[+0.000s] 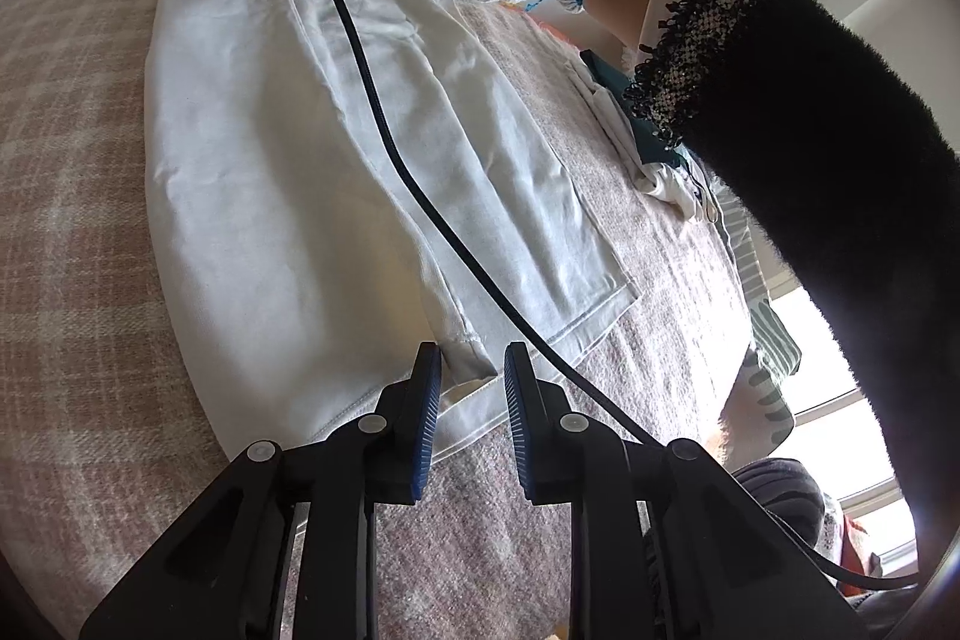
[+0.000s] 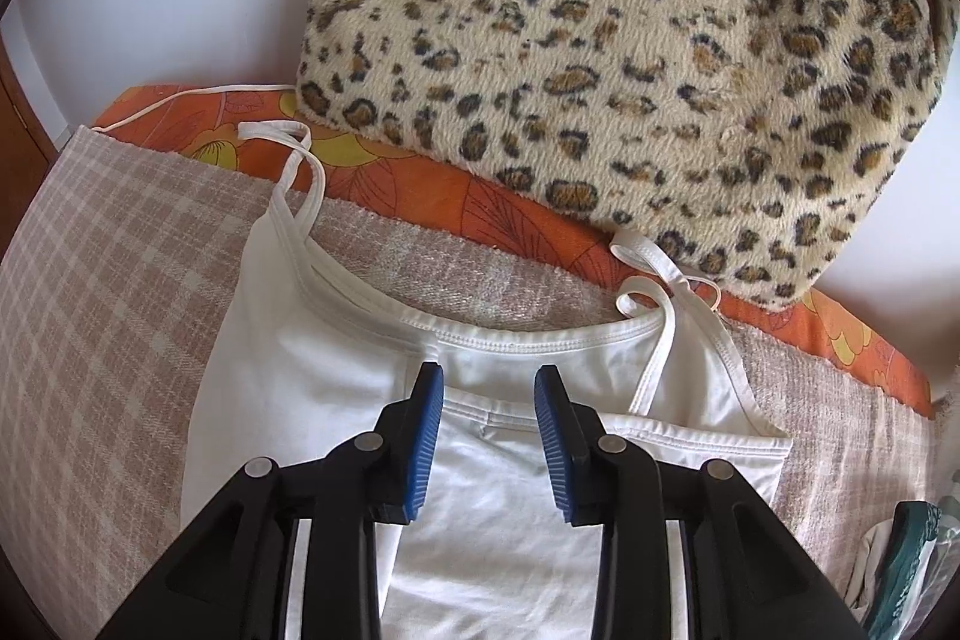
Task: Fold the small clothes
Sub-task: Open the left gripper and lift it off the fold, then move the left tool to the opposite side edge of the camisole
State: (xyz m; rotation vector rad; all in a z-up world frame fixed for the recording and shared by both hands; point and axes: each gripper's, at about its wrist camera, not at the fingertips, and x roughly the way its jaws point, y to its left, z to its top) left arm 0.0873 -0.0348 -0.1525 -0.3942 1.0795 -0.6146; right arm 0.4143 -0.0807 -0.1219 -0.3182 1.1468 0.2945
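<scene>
From the left wrist, the left gripper (image 1: 474, 370) hangs with blue pads apart over the hem corner of a white strappy cotton camisole (image 1: 270, 172) lying folded on a beige checked woven blanket (image 1: 78, 220). From the right wrist, the right gripper (image 2: 489, 397) stands parted above the camisole's neckline, below a leopard-print plush cushion (image 2: 630, 40).

Home bedroom (plaid blanket (image 2: 120, 232), leopard throw (image 2: 600, 40))

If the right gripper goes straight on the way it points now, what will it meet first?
Most likely the white camisole. The right gripper points steeply down at it, fingers apart and nothing between them, just below the neckline hem. The plaid blanket lies underneath. How far above the cloth it hangs is unclear.
</scene>
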